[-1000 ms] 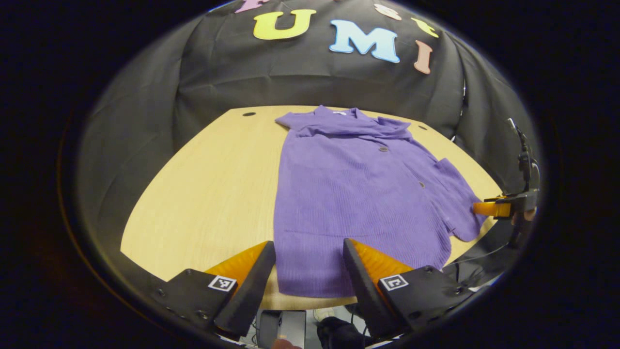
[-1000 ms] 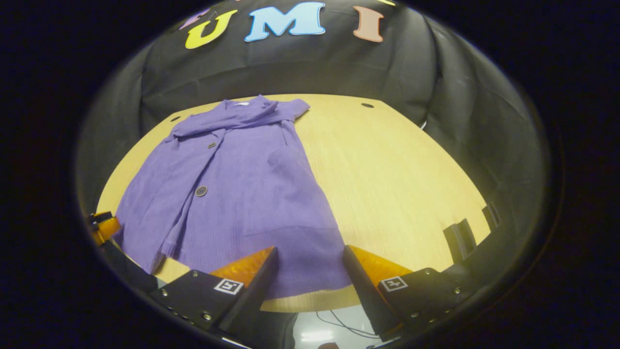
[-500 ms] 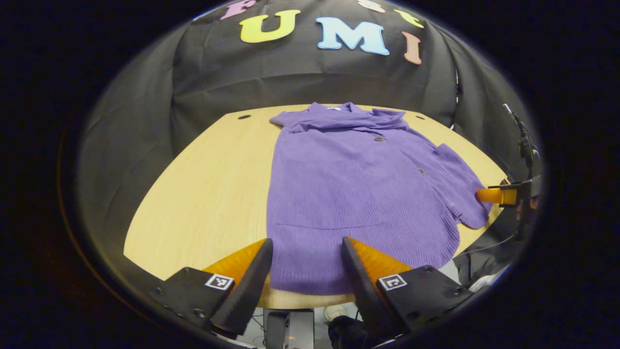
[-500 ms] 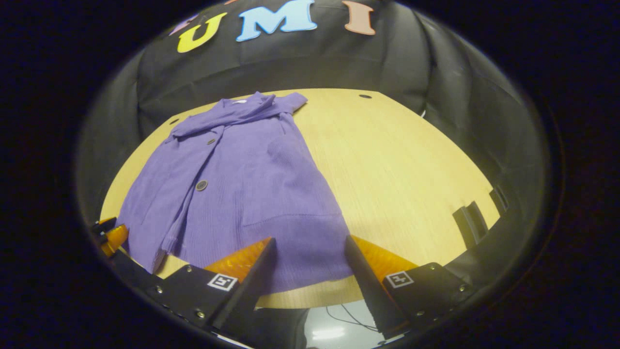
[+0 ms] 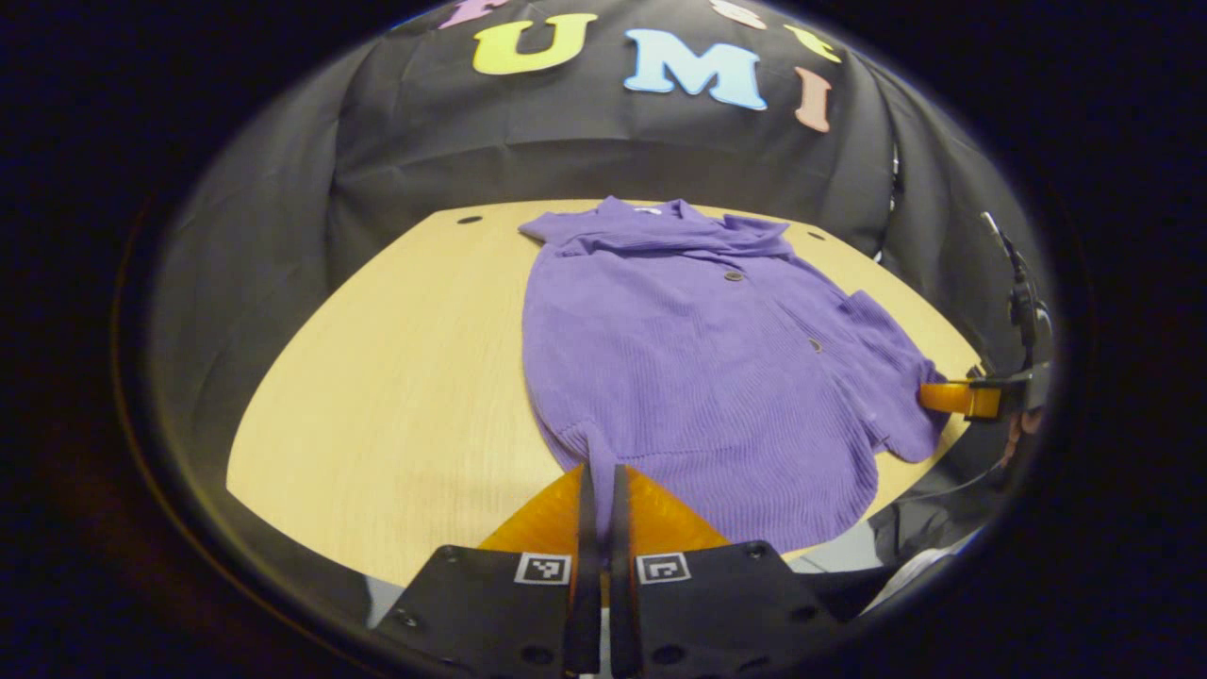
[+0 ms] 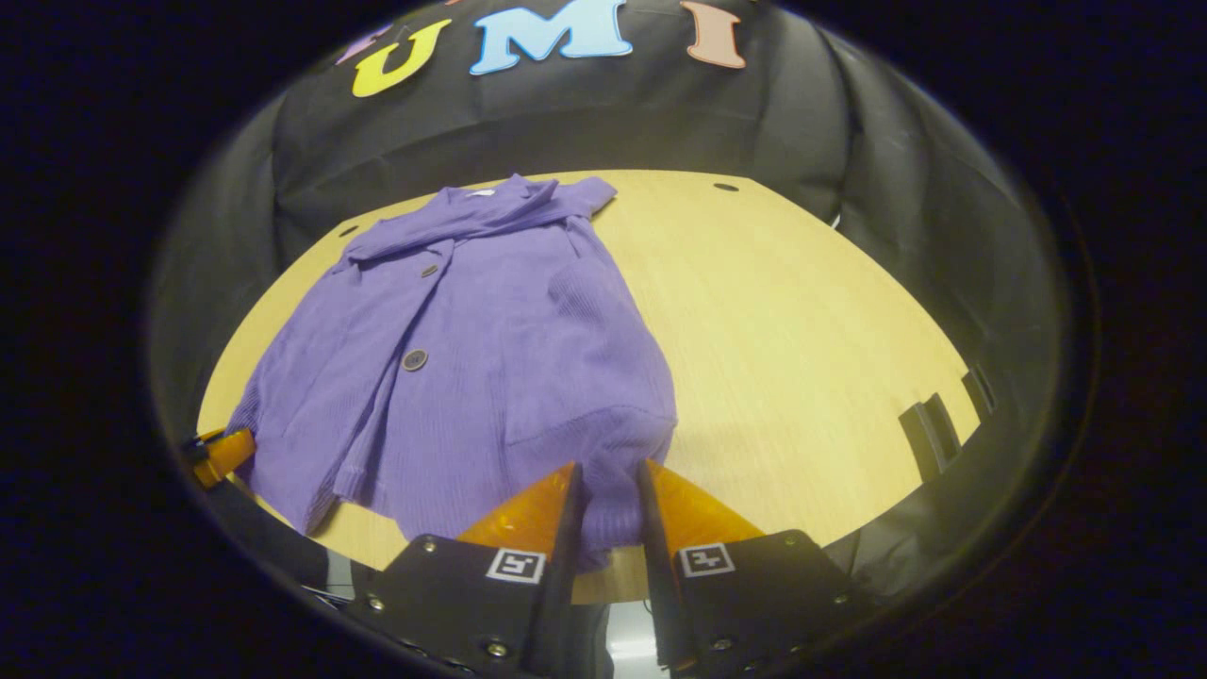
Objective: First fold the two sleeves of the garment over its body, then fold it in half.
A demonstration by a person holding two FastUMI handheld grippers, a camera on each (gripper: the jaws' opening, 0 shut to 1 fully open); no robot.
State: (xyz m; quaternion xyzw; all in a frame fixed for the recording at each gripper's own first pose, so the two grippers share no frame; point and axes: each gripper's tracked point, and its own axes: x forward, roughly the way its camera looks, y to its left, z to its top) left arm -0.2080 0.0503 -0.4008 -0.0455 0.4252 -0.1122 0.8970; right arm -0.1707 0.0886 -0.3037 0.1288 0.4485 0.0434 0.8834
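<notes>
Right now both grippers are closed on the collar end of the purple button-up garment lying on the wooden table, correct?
Not the collar end. In the left gripper view the left gripper pinches the hem of the purple button-up garment, nearest the camera; in the right gripper view the right gripper closes on the same hem. The collar lies at the far side of the wooden table.

black hand-held gripper [image 5: 598,471] body, square markers, screws

purple ribbed garment [image 5: 698,368] (dark buttons [image 6: 413,359]); pale wood-grain table [image 5: 396,377]; black cloth wall [image 5: 566,141].
</notes>
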